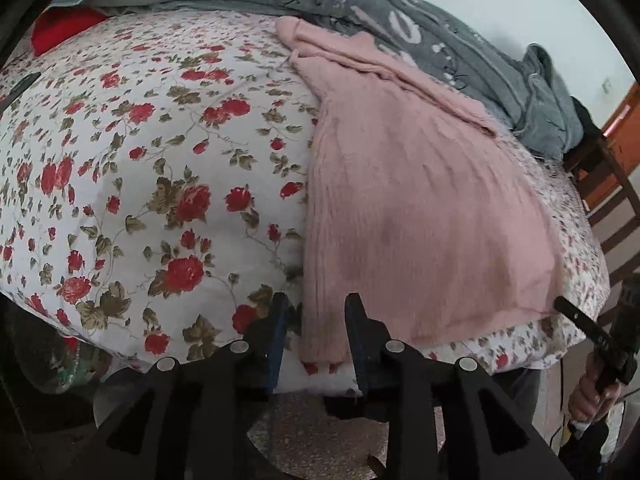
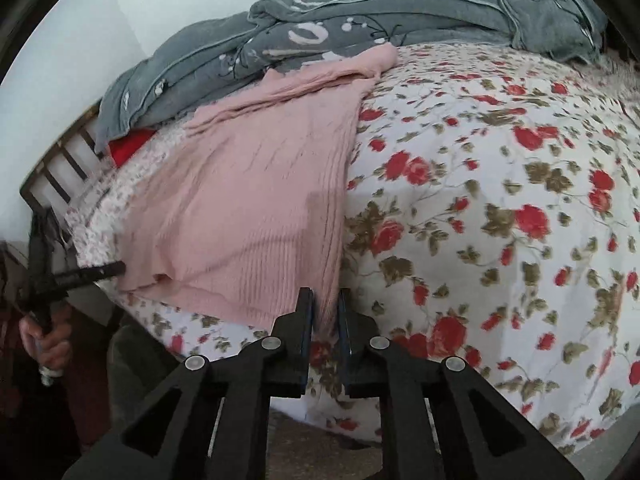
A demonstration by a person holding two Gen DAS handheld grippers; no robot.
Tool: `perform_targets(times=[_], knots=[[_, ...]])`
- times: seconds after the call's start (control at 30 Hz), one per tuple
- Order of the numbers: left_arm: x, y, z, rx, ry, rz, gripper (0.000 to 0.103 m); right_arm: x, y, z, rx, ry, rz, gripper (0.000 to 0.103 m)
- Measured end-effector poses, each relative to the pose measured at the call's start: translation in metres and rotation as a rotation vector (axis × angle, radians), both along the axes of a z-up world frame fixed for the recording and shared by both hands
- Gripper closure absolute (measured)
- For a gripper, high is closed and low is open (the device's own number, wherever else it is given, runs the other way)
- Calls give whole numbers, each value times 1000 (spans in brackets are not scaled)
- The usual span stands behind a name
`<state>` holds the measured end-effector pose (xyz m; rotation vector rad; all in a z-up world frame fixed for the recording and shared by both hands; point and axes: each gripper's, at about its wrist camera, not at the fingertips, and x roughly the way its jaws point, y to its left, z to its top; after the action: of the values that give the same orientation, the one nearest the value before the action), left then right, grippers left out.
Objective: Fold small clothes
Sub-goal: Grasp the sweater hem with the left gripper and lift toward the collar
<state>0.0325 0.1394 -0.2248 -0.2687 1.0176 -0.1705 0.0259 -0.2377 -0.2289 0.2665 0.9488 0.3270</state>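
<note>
A grey quilt (image 1: 460, 44) with pale printed marks lies bunched along the far side of the bed, its edge overlapping the top of the pink knit garment (image 1: 412, 208). A red cloth (image 1: 60, 30) sits near the quilt, well apart from the garment. Dark wooden slats of the bed frame (image 2: 60, 164) show beyond the mattress edge.

The garment is soft and ribbed, spread flat on the floral sheet (image 1: 160, 160) (white cotton-like fabric with red roses and olive leaves), its lower hem reaching the near edge of the bed; its upper part lies in rumpled folds.

The left gripper (image 1: 316, 316) has its jaws parted, a narrow corner of the pink hem lying between them without the pads pressing on it. The right gripper (image 2: 325, 308) stands only slightly apart, the other hem corner in the slim gap; whether its pads pinch the knit I cannot tell. Speckled stone floor (image 2: 288, 440) shows below.
</note>
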Motion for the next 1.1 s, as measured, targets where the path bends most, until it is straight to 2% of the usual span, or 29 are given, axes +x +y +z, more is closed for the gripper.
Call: perform_targets(times=[0.03,0.07,0.1,0.2,0.37,0.43,0.47,0.5,0.53,0.6,0.83,1.0,1.1], knots=[[-2,0,0,-4,-3,-8,65,-2,-5,4,7,-8,-9,82],[-2,-2,0,-7,-2,-18,55,-4,-8,9,11,-20,-20,70],[-2,-3,-1,-8,1,-25,53,-6,-12,14,17,-38,-32,59],[2,-10,-3,11,9,-36,53,-3,-13,22,27,-70,-37,56],[8,-14,-4,11,6,-26,54,12,5,4,-5,-21,-9,57],[9,-12,-5,-3,8,-13,55,14,12,-5,-37,-11,-12,59],[9,-11,-5,-1,9,-5,64,14,15,-8,-58,-15,-11,60],[8,-10,-5,6,8,4,72,13,18,-9,-72,-26,-12,64],[8,-9,-7,-1,21,3,87,12,19,-9,-92,-40,-20,68],[8,-6,-9,-22,28,11,94,12,21,-10,-124,-38,-32,97],[-7,6,11,-65,-49,8,96,4,14,8,-87,-54,27,98],[-12,12,27,-79,-79,43,96,1,7,21,-44,-68,0,98],[-13,8,32,-54,-88,42,96,3,7,22,-28,-69,-22,98]])
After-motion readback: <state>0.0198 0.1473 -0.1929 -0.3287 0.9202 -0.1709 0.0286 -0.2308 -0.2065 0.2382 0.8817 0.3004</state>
